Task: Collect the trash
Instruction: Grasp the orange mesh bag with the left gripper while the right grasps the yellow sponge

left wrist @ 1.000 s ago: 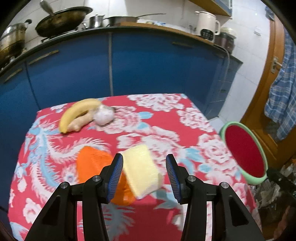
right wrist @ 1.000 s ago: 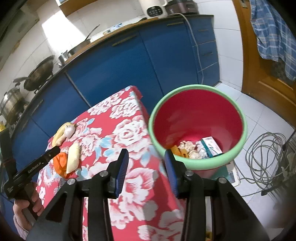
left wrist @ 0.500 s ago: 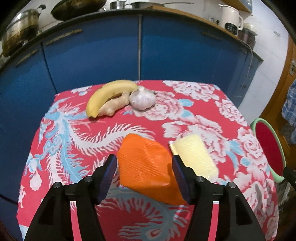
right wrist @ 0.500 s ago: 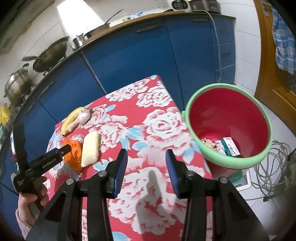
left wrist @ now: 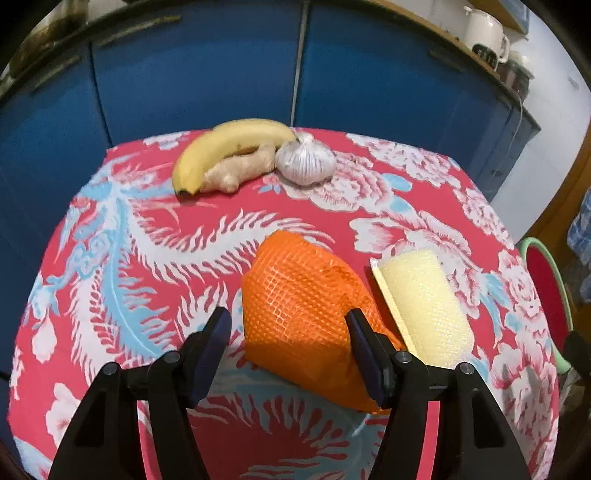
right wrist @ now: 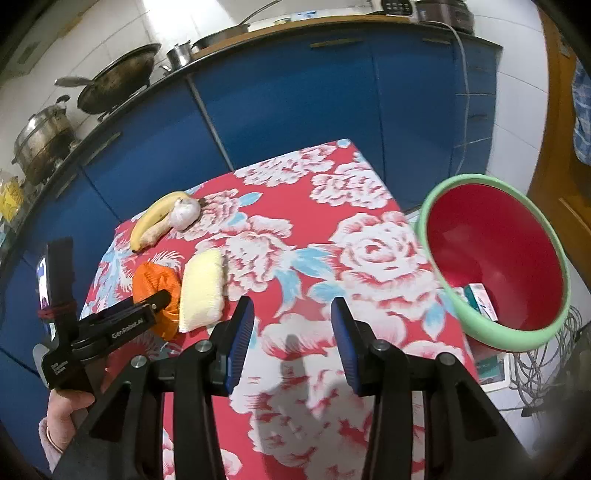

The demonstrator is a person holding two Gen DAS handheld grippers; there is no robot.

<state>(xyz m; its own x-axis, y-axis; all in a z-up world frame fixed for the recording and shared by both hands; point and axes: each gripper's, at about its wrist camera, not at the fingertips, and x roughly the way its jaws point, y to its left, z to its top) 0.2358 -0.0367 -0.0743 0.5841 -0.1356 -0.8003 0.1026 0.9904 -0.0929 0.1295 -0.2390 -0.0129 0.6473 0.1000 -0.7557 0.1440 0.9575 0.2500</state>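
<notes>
Blue cabinets (right wrist: 295,99) curve behind desk (right wrist: 369,251) in red floral cloth. Wok (right wrist: 118,79) and steel pot (right wrist: 44,140) on counter. White tiled wall (right wrist: 110,33), wooden door (right wrist: 557,147), pale tiled floor (right wrist: 513,155), cables (right wrist: 543,365) at right.

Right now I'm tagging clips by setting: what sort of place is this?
Most likely a home kitchen: a wok and steamer pot on a counter over blue cabinets, beside a floral-clothed table.

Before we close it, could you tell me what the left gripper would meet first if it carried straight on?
Most likely the crumpled orange mesh bag: it lies between the open fingers of the left gripper, directly ahead, though how near is unclear.
</notes>
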